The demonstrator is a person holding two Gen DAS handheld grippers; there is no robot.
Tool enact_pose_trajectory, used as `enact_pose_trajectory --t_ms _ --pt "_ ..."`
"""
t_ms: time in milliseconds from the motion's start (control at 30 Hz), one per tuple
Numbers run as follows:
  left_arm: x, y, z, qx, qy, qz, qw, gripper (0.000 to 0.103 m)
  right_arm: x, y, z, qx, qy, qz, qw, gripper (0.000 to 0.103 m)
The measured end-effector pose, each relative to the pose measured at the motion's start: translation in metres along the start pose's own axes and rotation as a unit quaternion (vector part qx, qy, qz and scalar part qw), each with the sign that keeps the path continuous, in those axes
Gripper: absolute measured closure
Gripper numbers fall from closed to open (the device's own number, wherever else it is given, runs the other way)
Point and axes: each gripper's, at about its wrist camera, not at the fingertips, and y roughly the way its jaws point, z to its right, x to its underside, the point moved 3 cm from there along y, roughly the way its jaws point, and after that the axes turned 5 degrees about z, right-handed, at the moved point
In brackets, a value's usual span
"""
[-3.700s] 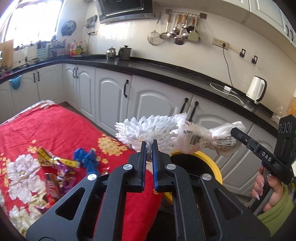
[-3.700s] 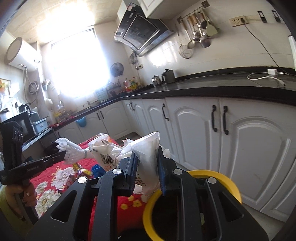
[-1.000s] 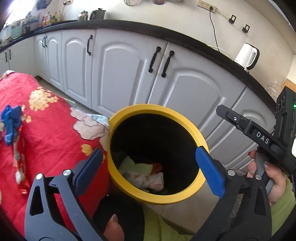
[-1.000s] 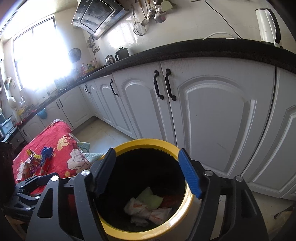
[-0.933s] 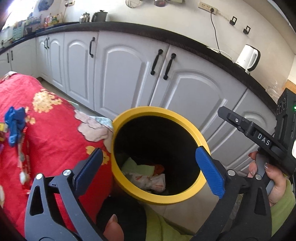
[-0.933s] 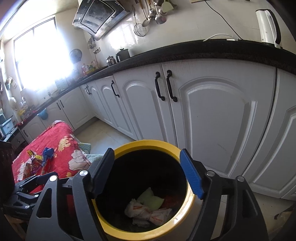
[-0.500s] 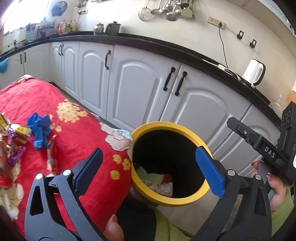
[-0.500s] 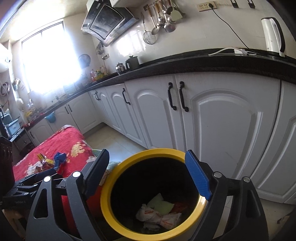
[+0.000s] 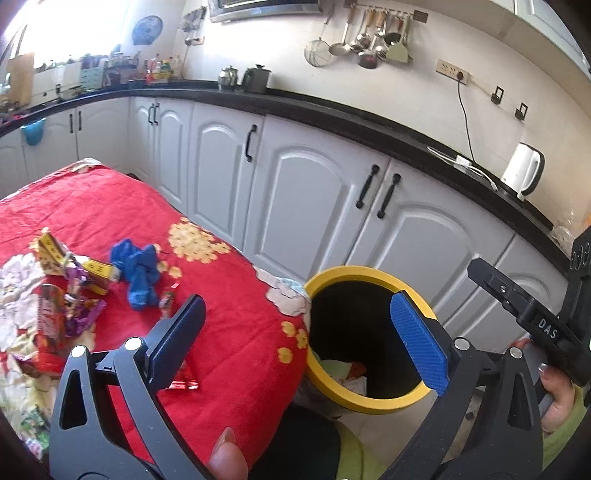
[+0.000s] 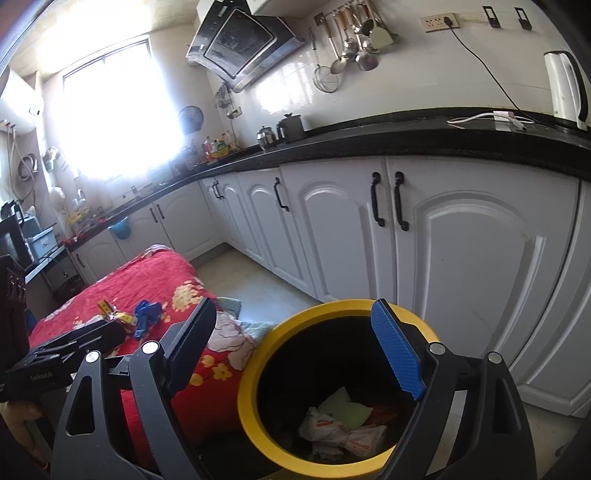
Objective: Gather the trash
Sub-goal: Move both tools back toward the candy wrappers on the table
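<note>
A yellow-rimmed black trash bin (image 9: 373,271) (image 10: 332,306) stands on the floor beside the table with the red floral cloth (image 9: 229,325) (image 10: 147,273). White wrapped trash (image 10: 343,432) and a green scrap lie in its bottom. My left gripper (image 9: 295,339) is open and empty above the table's edge and the bin. My right gripper (image 10: 295,354) is open and empty over the bin. On the cloth lie a crumpled blue piece (image 9: 138,269) (image 10: 146,314), yellow wrappers (image 9: 55,254), purple and red wrappers (image 9: 77,310) and a small red wrapper (image 9: 181,384).
White kitchen cabinets (image 9: 314,206) under a black counter (image 9: 369,118) run behind the bin. A white kettle (image 9: 522,173) and a cable sit on the counter. Utensils (image 9: 369,33) hang on the wall. Pale floor lies between table and cabinets.
Both grippers held a white bag of trash over the bin, then opened; the bag now lies in the bin. Both have since lifted, and the left view has swung toward the table.
</note>
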Motion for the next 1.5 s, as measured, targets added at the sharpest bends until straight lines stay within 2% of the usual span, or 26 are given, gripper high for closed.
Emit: enact_pose_trajectory --t_ms 767,1500 --pt "-0.025 -0.052 -0.066 -0.053 -0.046 0.061 0.9957 0.011 0.003 0.002 -0.081 -0.063 -0.045 -0.008 0.997 0.017" --pt "-0.029 -0.079 -0.135 -0.114 -0.095 0.083 0.9855 0.011 0.012 0.021 -0.139 -0.105 -0.075 -0.03 0.991 0.016"
